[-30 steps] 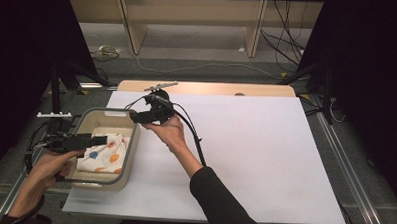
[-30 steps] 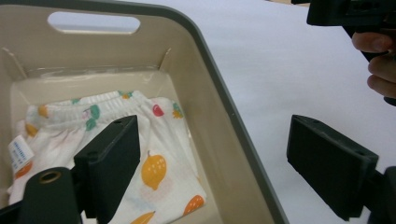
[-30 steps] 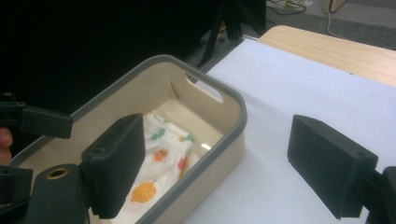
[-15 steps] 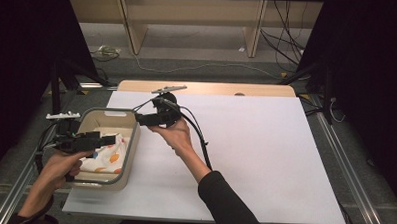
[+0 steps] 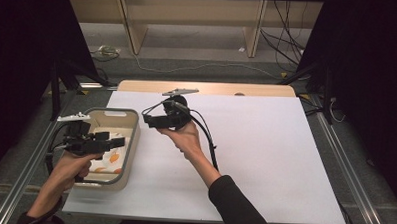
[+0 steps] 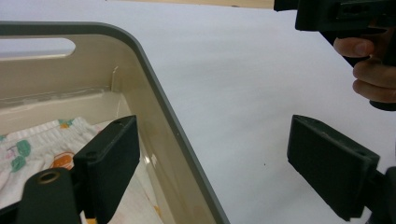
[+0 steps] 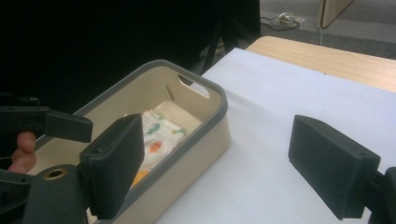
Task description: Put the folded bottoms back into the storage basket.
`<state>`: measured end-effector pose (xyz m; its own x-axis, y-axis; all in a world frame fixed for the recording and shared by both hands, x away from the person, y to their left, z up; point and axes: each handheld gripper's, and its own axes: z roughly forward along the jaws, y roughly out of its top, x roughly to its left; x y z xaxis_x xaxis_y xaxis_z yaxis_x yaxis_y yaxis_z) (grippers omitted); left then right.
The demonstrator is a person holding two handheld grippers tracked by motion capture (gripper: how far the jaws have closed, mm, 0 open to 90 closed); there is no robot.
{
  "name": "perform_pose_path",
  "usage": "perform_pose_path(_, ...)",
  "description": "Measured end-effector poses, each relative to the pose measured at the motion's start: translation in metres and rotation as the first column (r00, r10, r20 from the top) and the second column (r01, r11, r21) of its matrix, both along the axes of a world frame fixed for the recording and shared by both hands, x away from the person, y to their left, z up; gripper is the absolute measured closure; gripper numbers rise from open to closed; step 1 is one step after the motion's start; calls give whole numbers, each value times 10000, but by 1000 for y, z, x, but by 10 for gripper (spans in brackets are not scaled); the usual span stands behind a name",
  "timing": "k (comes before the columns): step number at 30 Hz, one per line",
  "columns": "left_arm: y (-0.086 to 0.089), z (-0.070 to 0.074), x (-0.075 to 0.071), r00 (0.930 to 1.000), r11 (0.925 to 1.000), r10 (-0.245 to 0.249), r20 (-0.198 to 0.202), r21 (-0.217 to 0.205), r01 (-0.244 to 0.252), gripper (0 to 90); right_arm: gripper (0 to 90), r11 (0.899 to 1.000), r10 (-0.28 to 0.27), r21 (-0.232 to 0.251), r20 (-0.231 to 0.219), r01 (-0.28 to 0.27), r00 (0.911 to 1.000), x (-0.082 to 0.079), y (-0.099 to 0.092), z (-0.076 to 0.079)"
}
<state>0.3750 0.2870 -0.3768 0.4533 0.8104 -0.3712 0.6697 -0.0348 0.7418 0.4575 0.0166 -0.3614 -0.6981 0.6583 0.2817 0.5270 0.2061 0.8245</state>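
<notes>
The cloth (white, with orange and green prints) lies flat in the bin at the desk's left edge. The left tongs hover right over it, jaws apart and empty, one jaw inside the bin wall and one outside. The right tongs hang above the bin's far right corner, also apart and empty, pointing left. The cloth sits below and just short of the left tongs, so the left hand is nearer.
</notes>
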Motion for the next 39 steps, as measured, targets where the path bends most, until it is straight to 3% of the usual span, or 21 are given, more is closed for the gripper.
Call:
perform_pose_path(22,-29,-4,-5,9966,9986,-510,652,-69,516,169,192,9995,-184,266,361,174,9992,-17,-33,-2)
perform_pose_path(29,-39,-6,-7,9951,9973,-718,676,-71,725,169,193,9996,-69,277,617,52,9981,-27,-45,-2)
perform_pose_path(39,-54,-9,-10,9917,9948,-1004,806,-111,1016,169,191,9983,-252,540,648,217,9976,-36,-70,-9)
